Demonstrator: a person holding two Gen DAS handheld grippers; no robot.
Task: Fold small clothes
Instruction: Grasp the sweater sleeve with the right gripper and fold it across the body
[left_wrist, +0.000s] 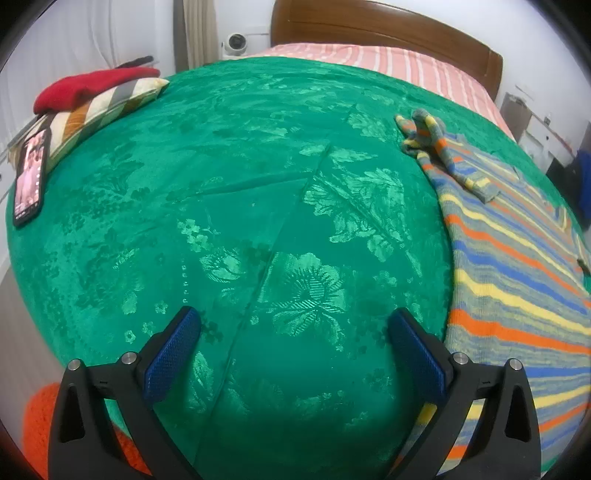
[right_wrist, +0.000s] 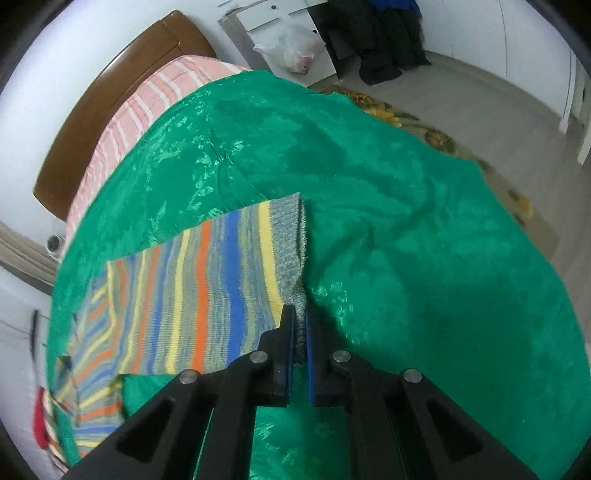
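Nearest in the right wrist view, the right gripper (right_wrist: 300, 314) has its fingers (right_wrist: 286, 332) drawn narrow onto the grey ribbed hem of the striped sweater (right_wrist: 207, 280), the knit pinched between the blue pads; that corner is probably chosen because the ribbing is thick and firm, so a grip there can carry the whole edge over for a fold. From the pinch the hem runs away across the green bedspread (right_wrist: 424, 240), and the rest of the garment lies flat to its left, stripes running parallel to the hem. In the left wrist view the left gripper (left_wrist: 293, 325) hangs over bare green cloth near the bed's near edge with its fingers (left_wrist: 173, 350) wide and nothing between them, apparently waiting to take the other side. The sweater lies along the bed's right side, one sleeve (left_wrist: 439, 147) thrown across its body toward the head of the bed. Farther off, at the left edge, a phone (left_wrist: 31, 177) leans by a striped pillow (left_wrist: 96, 107) with a red garment (left_wrist: 92, 86) on top, set clear of the folding area. Beyond are a pink striped sheet (left_wrist: 388, 62) and the wooden headboard (left_wrist: 369, 26).
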